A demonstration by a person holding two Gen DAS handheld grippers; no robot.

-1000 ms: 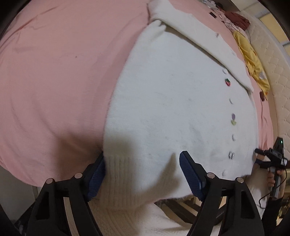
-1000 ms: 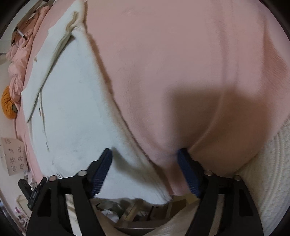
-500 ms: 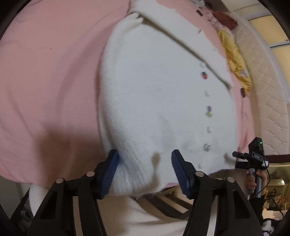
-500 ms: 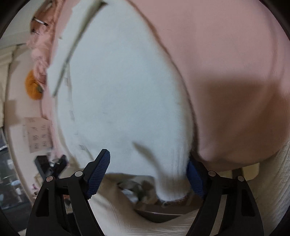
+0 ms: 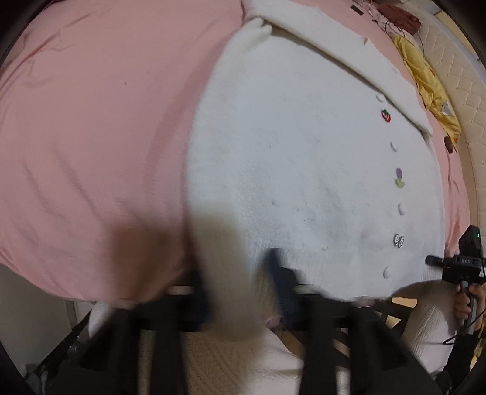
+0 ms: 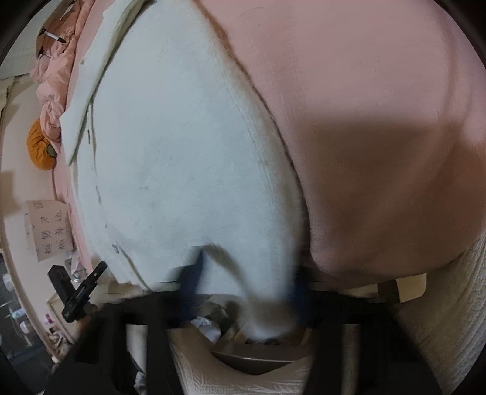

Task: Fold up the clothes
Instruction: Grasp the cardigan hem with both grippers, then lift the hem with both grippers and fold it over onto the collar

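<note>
A white button cardigan point(image 5: 303, 167) lies flat on the pink bed sheet point(image 5: 91, 136), its hem at the near edge of the bed. My left gripper point(image 5: 243, 285) is shut on the hem near its left corner, with fabric bunched between the blurred pads. In the right wrist view the cardigan point(image 6: 182, 152) fills the left half. My right gripper point(image 6: 246, 285) is closing its jaws on the hem's right corner, and the pads press on the cloth. The right gripper point(image 5: 464, 264) also shows in the left wrist view, held in a hand.
A yellow garment point(image 5: 431, 88) and a dark red one point(image 5: 401, 18) lie at the far right of the bed. A crumpled pink duvet point(image 6: 54, 76), an orange object point(image 6: 39, 149) and a handwritten paper note point(image 6: 50, 228) lie off to the left.
Both pairs of jaws have gone from wide apart to closed on the cardigan's hem. The right gripper has shifted from the pink sheet onto the hem's corner and tipped downward.
</note>
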